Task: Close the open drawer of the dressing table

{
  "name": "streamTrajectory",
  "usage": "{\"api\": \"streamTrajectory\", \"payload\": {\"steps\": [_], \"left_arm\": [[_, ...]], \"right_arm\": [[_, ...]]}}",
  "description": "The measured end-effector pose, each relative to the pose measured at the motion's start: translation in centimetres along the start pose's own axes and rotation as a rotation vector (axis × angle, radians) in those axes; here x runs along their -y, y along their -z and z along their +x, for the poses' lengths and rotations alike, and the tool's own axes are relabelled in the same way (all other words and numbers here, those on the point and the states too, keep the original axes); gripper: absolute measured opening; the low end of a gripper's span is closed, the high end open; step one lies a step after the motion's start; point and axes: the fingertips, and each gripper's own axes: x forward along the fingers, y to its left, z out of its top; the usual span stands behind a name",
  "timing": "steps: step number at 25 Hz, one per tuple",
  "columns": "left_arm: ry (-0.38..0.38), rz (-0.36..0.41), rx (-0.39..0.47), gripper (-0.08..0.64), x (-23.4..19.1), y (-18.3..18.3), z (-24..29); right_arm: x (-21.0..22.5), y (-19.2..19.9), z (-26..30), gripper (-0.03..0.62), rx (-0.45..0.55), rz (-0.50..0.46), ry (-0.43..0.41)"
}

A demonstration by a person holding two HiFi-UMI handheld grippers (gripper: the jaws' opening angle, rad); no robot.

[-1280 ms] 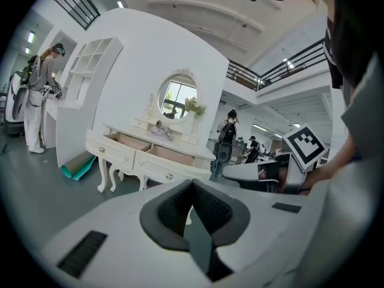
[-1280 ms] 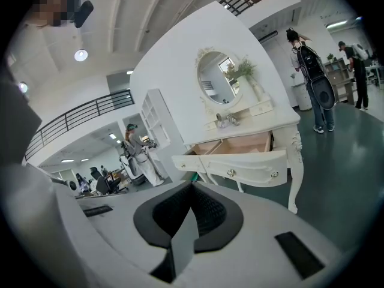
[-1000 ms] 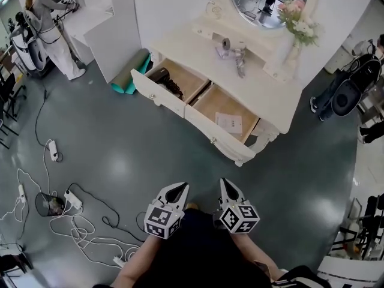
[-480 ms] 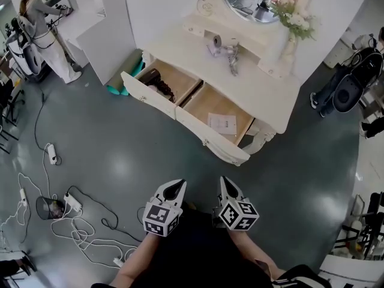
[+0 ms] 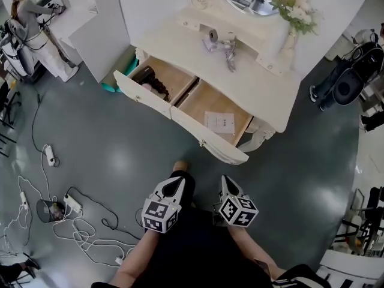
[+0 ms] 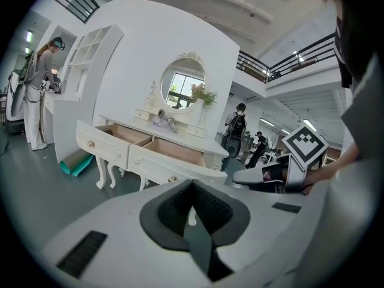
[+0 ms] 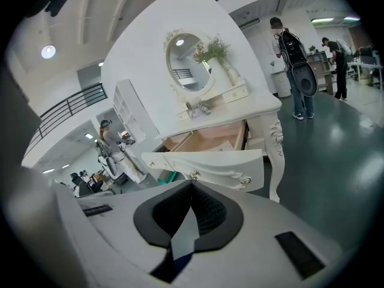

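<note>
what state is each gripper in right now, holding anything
Left gripper: closed, jaws together, holding nothing.
Right gripper: closed, jaws together, holding nothing.

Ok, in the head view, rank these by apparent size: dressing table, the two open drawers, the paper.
1. Largest: the dressing table.
2. The left drawer and right drawer look about alike, so they are unranked.
3. Smallest: the paper, inside the right drawer.

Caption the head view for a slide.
Left claw and right claw, shut and empty, face a dressing table whose left drawer and right drawer both stand open.
</note>
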Motion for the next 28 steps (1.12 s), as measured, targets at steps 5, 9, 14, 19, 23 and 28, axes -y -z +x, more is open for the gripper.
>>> {"api": "streamTrajectory", "payload": {"steps": [5,9,14,19,23,28], "left_arm": [[0.003,0.012,-0.039,0.014,-1.3,-1.0,2.6],[0.009,0.016,-0.082,0.014,-2.7,-1.5,4.5],[0.008,0.035,-0.156,0.014,-4.6,-2.1,7.0],[0.039,0.054,-0.238,0.014,-5.7,-2.3,10.0],[0.069,0.061,-0.306,0.014,-7.3,-1.8,12.3],[0.110,0.063,-0.388,0.014,-8.7,-1.3,15.1]], "right_arm": [[0.3,-0.8,2.4,0.015,-0.034,0.011,0.001],[0.1,-1.1,4.6,0.015,-0.069,0.015,-0.002],[0.3,-1.3,7.1,0.015,-0.125,0.067,0.005],[1.0,-1.1,9.4,0.015,-0.172,0.094,0.044],[1.3,-0.9,11.2,0.015,-0.198,0.129,0.079],[1.4,-0.6,12.7,0.015,-0.236,0.157,0.107]]}}
